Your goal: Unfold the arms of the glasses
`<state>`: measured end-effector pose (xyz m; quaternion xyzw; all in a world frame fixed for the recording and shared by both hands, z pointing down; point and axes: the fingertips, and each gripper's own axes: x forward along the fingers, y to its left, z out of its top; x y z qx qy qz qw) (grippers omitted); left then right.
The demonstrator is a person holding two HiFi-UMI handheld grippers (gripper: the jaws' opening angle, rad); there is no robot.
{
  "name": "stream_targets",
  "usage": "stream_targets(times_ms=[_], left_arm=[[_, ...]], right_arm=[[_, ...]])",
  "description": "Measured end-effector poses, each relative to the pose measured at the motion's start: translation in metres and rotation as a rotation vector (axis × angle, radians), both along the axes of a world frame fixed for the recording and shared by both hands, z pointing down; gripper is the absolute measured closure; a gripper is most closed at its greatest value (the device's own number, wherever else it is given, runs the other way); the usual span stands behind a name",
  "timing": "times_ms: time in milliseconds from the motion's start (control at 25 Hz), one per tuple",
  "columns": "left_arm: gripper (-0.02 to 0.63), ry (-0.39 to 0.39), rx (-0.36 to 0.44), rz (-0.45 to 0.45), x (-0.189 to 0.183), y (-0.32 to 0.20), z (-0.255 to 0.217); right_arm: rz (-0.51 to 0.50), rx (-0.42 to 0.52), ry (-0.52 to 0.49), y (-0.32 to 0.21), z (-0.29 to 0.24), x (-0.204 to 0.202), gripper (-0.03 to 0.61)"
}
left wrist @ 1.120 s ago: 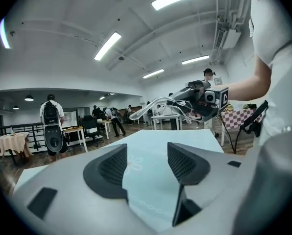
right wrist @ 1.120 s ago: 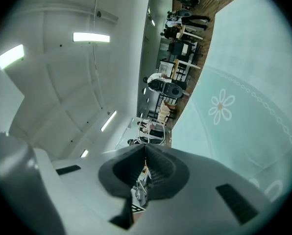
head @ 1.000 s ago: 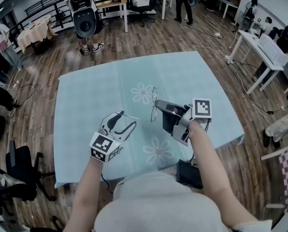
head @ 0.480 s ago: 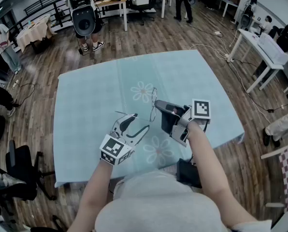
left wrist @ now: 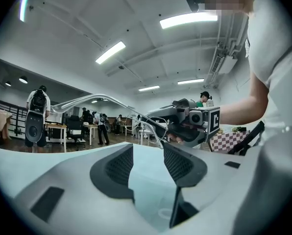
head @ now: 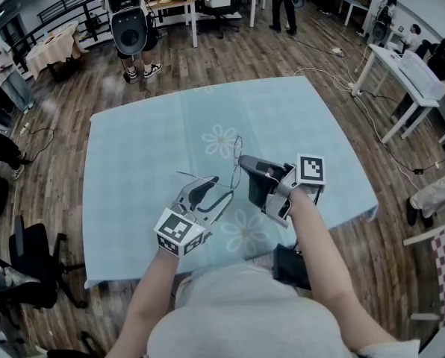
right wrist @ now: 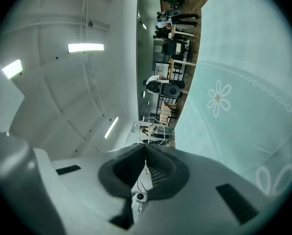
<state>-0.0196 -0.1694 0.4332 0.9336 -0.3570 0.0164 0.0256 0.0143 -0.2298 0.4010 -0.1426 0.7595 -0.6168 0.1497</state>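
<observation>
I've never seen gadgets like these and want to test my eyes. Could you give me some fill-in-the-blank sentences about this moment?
1. The right gripper is shut on the ____.
2. The left gripper has its jaws ____, gripping nothing.
3. The light blue tablecloth is printed with white ____.

Missing words: glasses; open; flowers.

The left jaws have just been closing a little. The glasses' thin arm lies near their tips, not gripped.

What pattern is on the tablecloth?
The tablecloth is pale teal with white daisy outlines; the head view shows it best.
</observation>
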Motion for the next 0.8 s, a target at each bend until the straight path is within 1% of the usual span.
stream_targets(times_ms=[40,80,240,480,800], left_arm=[[0.424,-0.006,0.001,-0.001,0.001,0.0,0.0],[0.432,-0.011,0.001,-0.002,0.002,0.0,0.001],[0.448,-0.024,-0.002,-0.015,0.002,-0.002,0.005],[0.469,-0.02,-0.005,-0.035,-0.003,-0.002,0.01],[0.486,0.03,-0.011,-0.074,-0.02,0.001,0.011]], right_arm=[[-0.002,0.0,-0.001,0.0,0.0,0.0,0.568],[-0.004,0.0,-0.002,0.001,0.0,0.0,0.568],[-0.011,-0.001,-0.008,0.001,0.0,-0.002,0.568],[-0.001,-0.004,0.009,0.002,0.008,0.004,0.568],[-0.011,-0.008,0.001,0.011,0.008,0.01,0.568]])
